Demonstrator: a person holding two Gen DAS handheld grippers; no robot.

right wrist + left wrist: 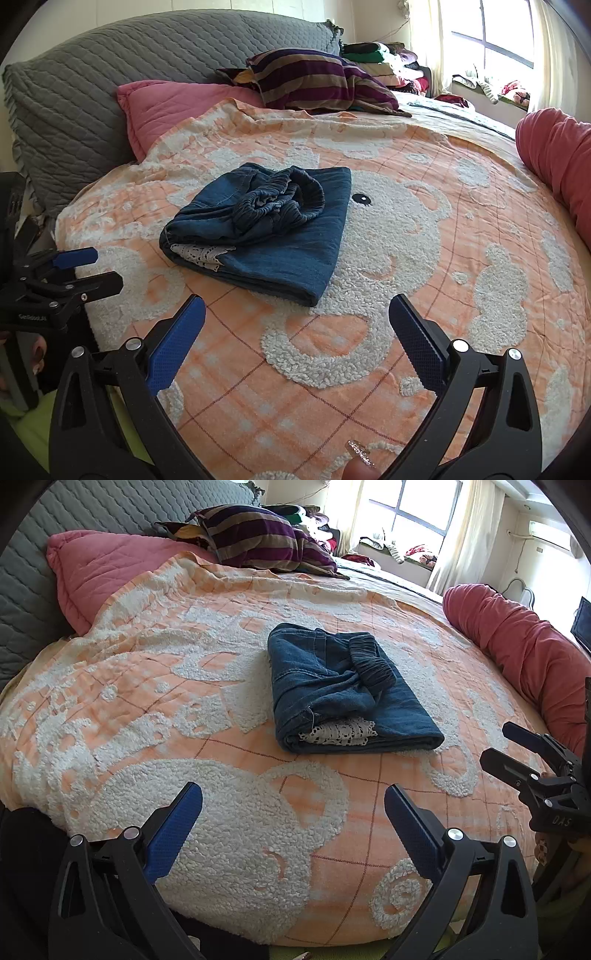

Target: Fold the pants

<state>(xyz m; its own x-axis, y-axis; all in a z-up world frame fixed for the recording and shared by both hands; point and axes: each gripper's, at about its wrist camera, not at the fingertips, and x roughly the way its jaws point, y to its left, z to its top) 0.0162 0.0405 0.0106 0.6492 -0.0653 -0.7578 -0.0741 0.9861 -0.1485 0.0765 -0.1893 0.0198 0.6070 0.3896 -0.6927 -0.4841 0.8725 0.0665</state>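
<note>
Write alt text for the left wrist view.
Folded blue denim pants with white lace trim lie on an orange-and-white blanket on a bed. The open left gripper hovers empty in front; the right gripper enters from the right edge.

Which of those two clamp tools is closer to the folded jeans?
Hard to call; roughly equal. The left gripper sits back from the folded jeans, toward their lace-edged end. The right gripper is likewise back, nearer the folded corner. Both open, neither touching.
</note>
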